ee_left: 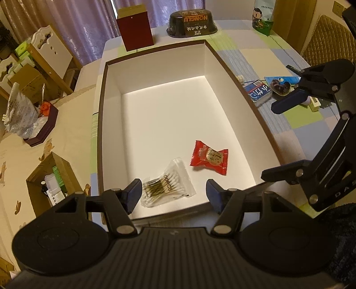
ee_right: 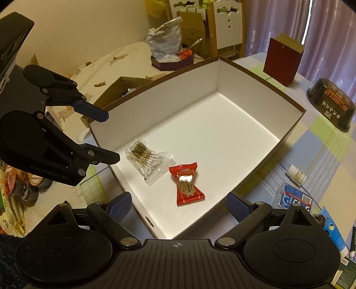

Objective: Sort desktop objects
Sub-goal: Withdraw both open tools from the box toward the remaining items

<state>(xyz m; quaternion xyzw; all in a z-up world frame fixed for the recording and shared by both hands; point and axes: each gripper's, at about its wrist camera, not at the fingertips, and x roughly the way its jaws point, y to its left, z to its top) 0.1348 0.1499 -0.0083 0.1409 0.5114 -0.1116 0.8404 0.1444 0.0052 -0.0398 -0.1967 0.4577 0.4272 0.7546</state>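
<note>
A large white box (ee_left: pixel 155 73) with a brown rim (ee_right: pixel 262 77) stands open on the table. On its floor near the front lie a clear bag of cotton swabs (ee_left: pixel 166 185) (ee_right: pixel 145 159) and a red snack packet (ee_left: pixel 209 157) (ee_right: pixel 186 183). My left gripper (ee_left: pixel 173 195) hovers open over the box's near edge, just above the swab bag, holding nothing. My right gripper (ee_right: pixel 178 207) is open and empty over the box's near corner; in the left wrist view it appears at the right (ee_left: pixel 280 137).
Right of the box on the checked cloth lie a blue tissue pack (ee_left: pixel 259 92) (ee_right: pixel 293 199), a small white bottle (ee_right: pixel 296 174) and a blue packet (ee_left: pixel 281 83). Behind stand a dark red paper bag (ee_left: pixel 135 30), a black food tub (ee_left: pixel 192 22) and a green snack bag (ee_left: pixel 262 16).
</note>
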